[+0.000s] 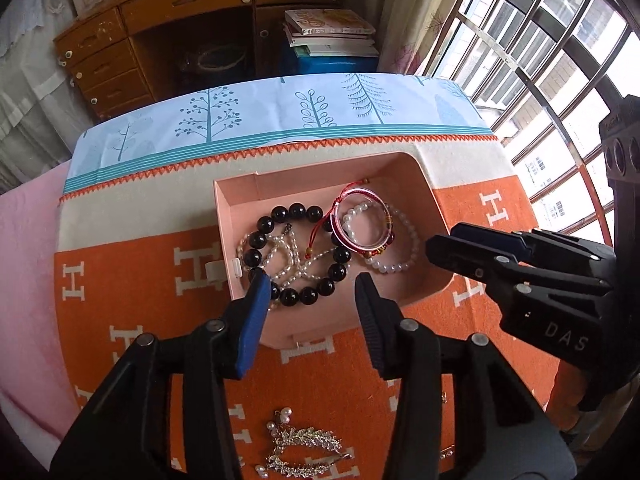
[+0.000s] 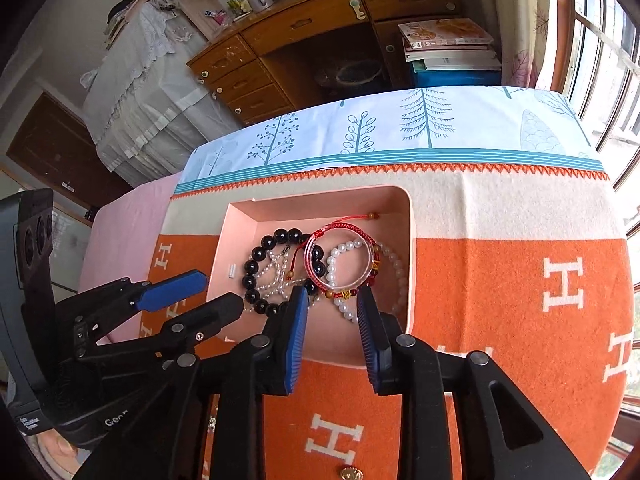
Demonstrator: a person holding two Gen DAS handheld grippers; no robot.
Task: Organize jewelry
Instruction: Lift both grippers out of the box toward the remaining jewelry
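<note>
Two black grippers with blue pads hang over the pink cardboard box (image 1: pixel 400 168) on the orange blanket (image 1: pixel 132 280). Left gripper (image 1: pixel 308 286) is partly open and holds nothing. Right gripper (image 2: pixel 332 300) is partly open and empty too. Inside the box lie a black bead bracelet (image 1: pixel 298 256), white pearl strings (image 2: pixel 340 264) and a red cord bangle (image 2: pixel 340 256), all tangled. Grabbing one could drag the others out. Silver leaf brooches (image 1: pixel 304 448) wait outside on the blanket.

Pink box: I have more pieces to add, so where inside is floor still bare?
Pink box: bare floor along the far wall and far-left corner. The black bead bracelet, red cord bangle and pearl strands crowd the rest.
</note>
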